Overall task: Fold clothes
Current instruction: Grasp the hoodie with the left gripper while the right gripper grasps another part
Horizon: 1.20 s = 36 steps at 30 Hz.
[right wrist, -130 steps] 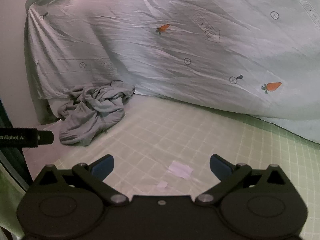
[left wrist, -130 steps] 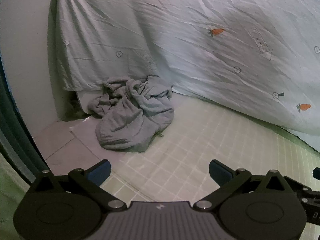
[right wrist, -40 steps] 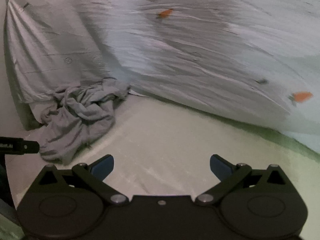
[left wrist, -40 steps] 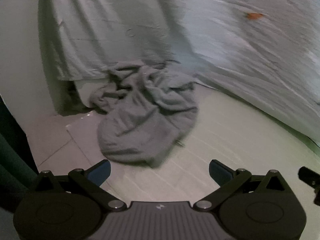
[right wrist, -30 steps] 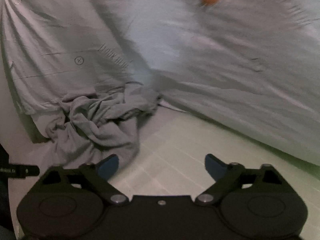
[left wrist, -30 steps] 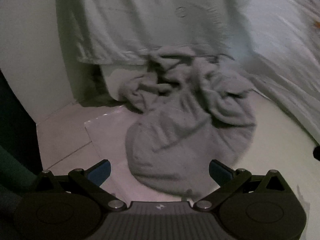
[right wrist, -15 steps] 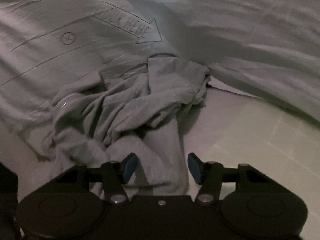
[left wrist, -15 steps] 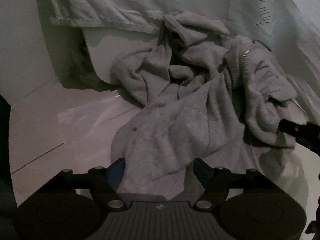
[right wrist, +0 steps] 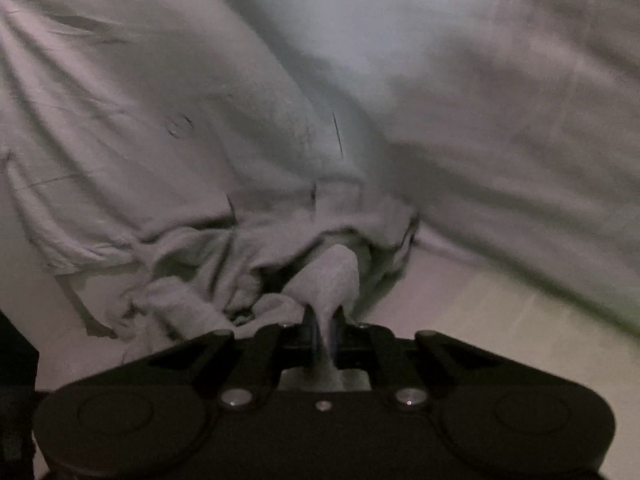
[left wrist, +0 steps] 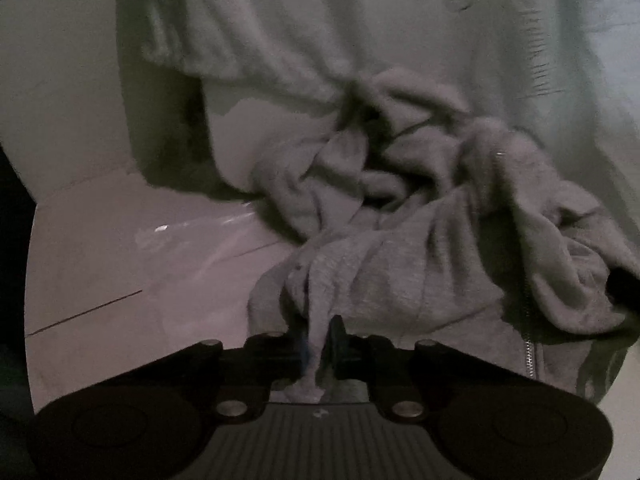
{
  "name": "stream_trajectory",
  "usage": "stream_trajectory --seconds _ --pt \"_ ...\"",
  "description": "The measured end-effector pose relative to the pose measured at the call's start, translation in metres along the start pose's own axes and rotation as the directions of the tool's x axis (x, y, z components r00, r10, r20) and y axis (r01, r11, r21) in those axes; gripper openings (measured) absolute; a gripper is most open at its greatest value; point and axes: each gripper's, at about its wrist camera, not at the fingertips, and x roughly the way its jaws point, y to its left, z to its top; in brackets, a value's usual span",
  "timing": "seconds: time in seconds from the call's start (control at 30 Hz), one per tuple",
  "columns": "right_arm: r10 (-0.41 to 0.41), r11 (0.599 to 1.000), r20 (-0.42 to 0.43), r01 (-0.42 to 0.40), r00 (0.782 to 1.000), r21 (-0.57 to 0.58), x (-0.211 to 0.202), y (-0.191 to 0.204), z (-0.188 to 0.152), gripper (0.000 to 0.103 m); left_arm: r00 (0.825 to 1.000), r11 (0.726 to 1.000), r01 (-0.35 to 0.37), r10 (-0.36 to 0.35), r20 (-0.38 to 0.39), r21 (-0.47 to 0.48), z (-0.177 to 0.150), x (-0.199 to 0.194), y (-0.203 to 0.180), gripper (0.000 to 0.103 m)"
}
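You've only just got hold: left gripper (left wrist: 318,344) and right gripper (right wrist: 324,330) have just pinched shut on the grey hoodie (left wrist: 420,264), crumpled against the sheet (left wrist: 360,20), nothing folded yet.

**Colours and patterns at the garment pile**

A plain grey zip-up garment (left wrist: 420,280) with a silver-toned zipper (left wrist: 530,356) is shown. The pale blue-grey sheet (right wrist: 440,80) is marked with small dark printed motifs. Black gripper bodies are seen; the surface (left wrist: 100,260) appears pale pinkish-white.

crumpled grey zip hoodie (left wrist: 440,264), heaped against draped sheet
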Motion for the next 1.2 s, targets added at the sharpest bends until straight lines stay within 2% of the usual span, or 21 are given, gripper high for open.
stream_trajectory --seconds 0.1,0.2,0.37,0.47,0.6,0.7,0.87,0.93,1.0,1.1,1.2 --pt "-0.03 0.999 0.091 0.033 0.995 -0.034 -0.05 0.004 -0.001 0.006 0.997 0.999 0.046 -0.047 0.061 0.024 -0.005 -0.031 -0.012 0.01" --pt "-0.062 0.998 0.176 0.064 0.982 -0.008 -0.107 -0.002 -0.005 0.006 0.988 0.991 0.113 -0.12 0.097 0.071 -0.016 -0.065 -0.024 0.01" --pt "-0.198 0.978 0.211 0.178 0.957 0.111 -0.187 -0.041 -0.037 0.006 0.971 0.966 0.218 -0.229 0.067 0.139 -0.059 -0.105 -0.057 0.01" --pt "-0.28 0.946 0.173 0.24 0.944 0.217 -0.231 -0.073 -0.072 0.006 0.959 0.945 0.279 -0.284 0.007 0.172 -0.099 -0.122 -0.076 0.01" --pt "-0.379 0.903 0.116 0.34 0.918 0.263 -0.298 -0.1 -0.129 0.006 0.939 0.907 0.344 -0.336 -0.075 0.245 -0.165 -0.149 -0.109 0.01" --pt "-0.435 0.866 0.064 0.398 0.898 0.304 -0.355 -0.127 -0.177 0.005 0.919 0.87 0.394 -0.365 -0.149 0.297 -0.217 -0.171 -0.133 0.01" --pt "-0.528 0.781 -0.028 0.499 0.849 0.375 -0.447 -0.159 -0.258 0.006 0.88 0.8 0.469 -0.392 -0.267 0.373 -0.292 -0.199 -0.164 0.011" --pt "-0.554 0.746 -0.075 0.535 0.829 0.396 -0.459 -0.162 -0.279 0.006 0.869 0.766 0.491 -0.395 -0.299 0.415 -0.319 -0.207 -0.175 0.011" --pt "-0.564 0.708 -0.133 0.56 0.815 0.43 -0.464 -0.164 -0.3 0.006 0.862 0.745 0.501 -0.389 -0.324 0.44 -0.339 -0.212 -0.181 0.015" --pt "-0.55 0.68 -0.188 0.568 0.813 0.464 -0.471 -0.169 -0.321 0.006 0.859 0.742 0.504 -0.376 -0.349 0.441 -0.358 -0.217 -0.186 0.019" --pt "-0.535 0.697 -0.197 0.561 0.822 0.447 -0.464 -0.171 -0.318 0.007 0.87 0.754 0.482 -0.353 -0.344 0.447 -0.366 -0.22 -0.19 0.03"
